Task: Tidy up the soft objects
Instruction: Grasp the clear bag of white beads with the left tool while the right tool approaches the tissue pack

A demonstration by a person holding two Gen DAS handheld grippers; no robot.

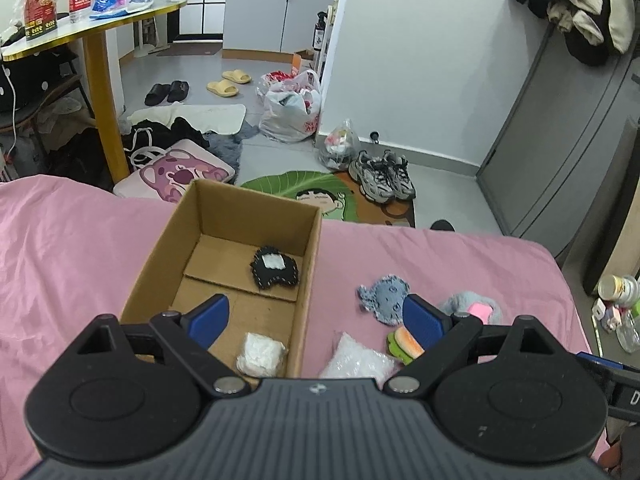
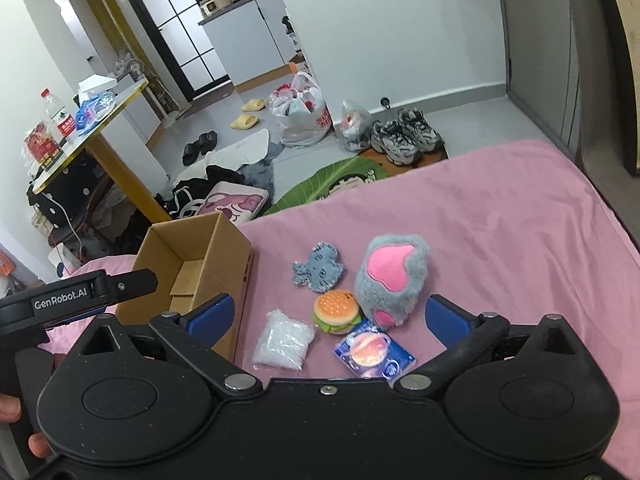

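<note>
On the pink bedsheet [image 2: 500, 216] an open cardboard box [image 1: 308, 280] stands near the foot of the bed, holding a black stitched plush [image 1: 275, 269] toward its far end and a white wad [image 1: 261, 354] against its near right wall. Just right of the box, on the sheet, lie a clear bag of white beads [image 2: 283, 341], a burger plush [image 2: 337, 311], a planet-print packet [image 2: 374, 354], a flat blue-grey fabric patch [image 2: 319, 267] and a grey paw plush with pink pads [image 2: 394, 280]; the burger touches the paw and the packet. The left gripper [image 1: 316, 318] hangs above the box's right wall with its blue fingers spread wide and nothing between them. The right gripper [image 2: 327, 317] hovers above the loose toys, also spread wide and empty, with the burger and bead bag between its fingers in its own view. Beyond the bed, the floor carries sneakers [image 2: 406, 136], plastic bags [image 2: 302, 120], slippers [image 2: 247, 114], a leaf-shaped mat [image 2: 332, 184] and a pink cushion [image 1: 180, 172]; a yellow-legged table [image 1: 102, 92] stands to the left.
</note>
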